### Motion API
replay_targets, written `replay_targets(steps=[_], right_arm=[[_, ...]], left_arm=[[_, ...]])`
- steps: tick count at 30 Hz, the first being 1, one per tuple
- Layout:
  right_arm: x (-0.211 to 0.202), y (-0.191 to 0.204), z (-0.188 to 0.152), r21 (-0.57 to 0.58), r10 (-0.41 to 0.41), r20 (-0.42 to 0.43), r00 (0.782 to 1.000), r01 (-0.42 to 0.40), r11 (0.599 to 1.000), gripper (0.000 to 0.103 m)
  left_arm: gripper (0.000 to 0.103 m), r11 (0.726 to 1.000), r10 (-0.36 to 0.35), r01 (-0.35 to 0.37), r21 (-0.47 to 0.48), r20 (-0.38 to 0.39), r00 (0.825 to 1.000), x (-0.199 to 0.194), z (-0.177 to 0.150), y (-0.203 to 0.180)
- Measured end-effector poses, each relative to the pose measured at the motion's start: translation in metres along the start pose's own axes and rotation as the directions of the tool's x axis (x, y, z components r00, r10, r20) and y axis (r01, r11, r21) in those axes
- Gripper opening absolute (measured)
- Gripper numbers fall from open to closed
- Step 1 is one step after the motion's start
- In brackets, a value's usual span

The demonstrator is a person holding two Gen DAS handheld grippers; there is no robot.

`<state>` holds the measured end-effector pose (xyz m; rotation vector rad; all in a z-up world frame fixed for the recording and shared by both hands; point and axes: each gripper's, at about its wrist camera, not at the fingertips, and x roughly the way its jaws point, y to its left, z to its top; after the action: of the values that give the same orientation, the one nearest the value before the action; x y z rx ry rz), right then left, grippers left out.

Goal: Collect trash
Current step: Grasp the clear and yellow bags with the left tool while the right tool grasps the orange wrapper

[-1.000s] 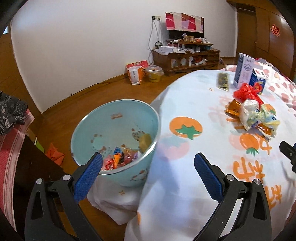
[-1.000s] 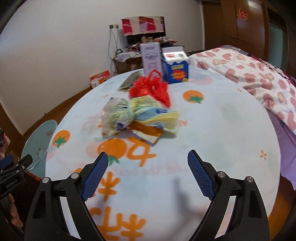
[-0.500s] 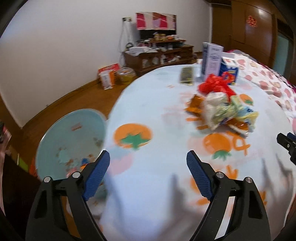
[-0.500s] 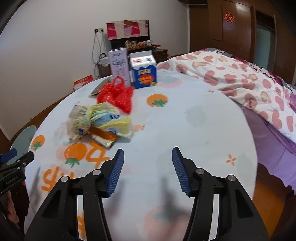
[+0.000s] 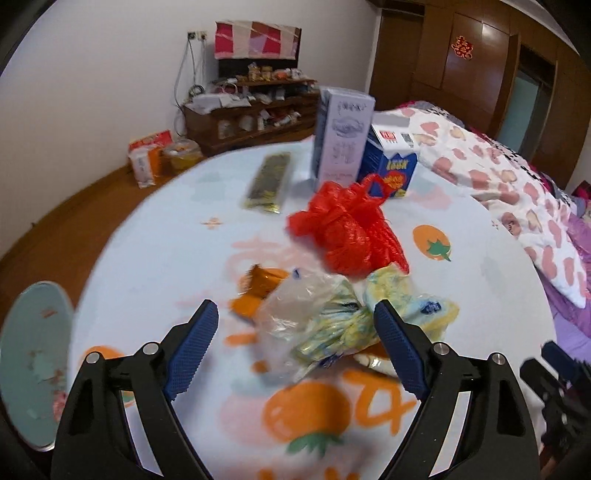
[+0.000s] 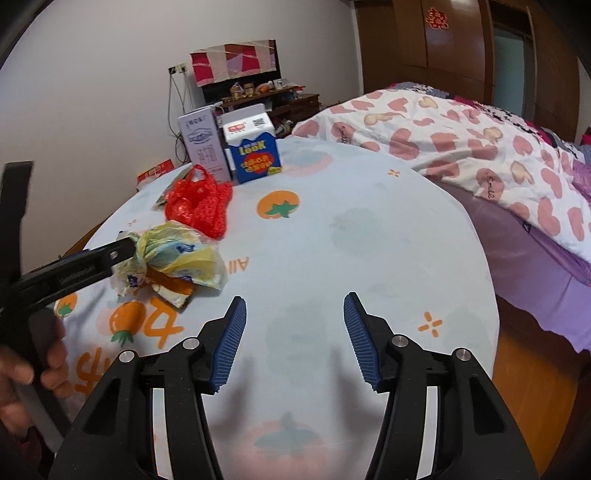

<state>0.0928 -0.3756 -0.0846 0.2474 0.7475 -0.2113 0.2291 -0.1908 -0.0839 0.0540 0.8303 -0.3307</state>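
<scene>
- Left tool (image 5: 295, 325) is spread wide, released, straddling the crumpled plastic bag bundle (image 5: 332, 317) on the counter (image 5: 166, 251).
- Right tool (image 6: 293, 332) hovers half-parted, empty.
- Risk: loose film could slip out, scattering the orange wrapper (image 5: 255, 291) short of the trash bin (image 5: 33, 365).

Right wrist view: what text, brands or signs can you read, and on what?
"LooK": blue carton at the table's far side.
"Smile": heart-print quilt on the bed.
Red double-happiness sign: wooden wardrobe door.
Orange characters on the tablecloth: partly hidden, not readable.
Tall white box: print too small to read.
</scene>
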Motion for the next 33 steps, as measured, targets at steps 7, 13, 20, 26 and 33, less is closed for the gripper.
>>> replay_targets(steps=[7,13,20,26,33], right_arm=[[0.004,-0.011,-0.003,0.025,-0.009,-0.013,1.0,0.009,1.0,0.055],[0.0,-0.004,-0.006,0.018,-0.002,-0.011,1.0,0.002,1.0,0.055],[-0.011,0.006,-0.004,-0.005,0.015,0.016,1.0,-0.015,1.0,0.055],[0.004,0.037,0.008,-0.096,0.116,-0.008,0.993,-0.116,0.989,0.055],[0.058,0.074,0.042,-0.215,0.196,-0.083,0.977,-0.209,0.954,0.055]], left_arm=[[0.024,0.999,-0.05,0.05,0.02,-0.011,0.999,0.006,0.0,-0.012],[0.023,0.997,-0.073,0.073,0.014,-0.003,0.997,-0.006,-0.007,-0.011],[0.023,0.997,-0.074,0.077,-0.029,0.095,0.993,-0.065,-0.006,0.017],[0.024,0.994,0.057,-0.041,-0.097,0.166,0.985,-0.115,-0.014,0.069],[0.024,0.966,0.199,-0.163,-0.2,0.175,0.964,-0.149,-0.031,0.133]])
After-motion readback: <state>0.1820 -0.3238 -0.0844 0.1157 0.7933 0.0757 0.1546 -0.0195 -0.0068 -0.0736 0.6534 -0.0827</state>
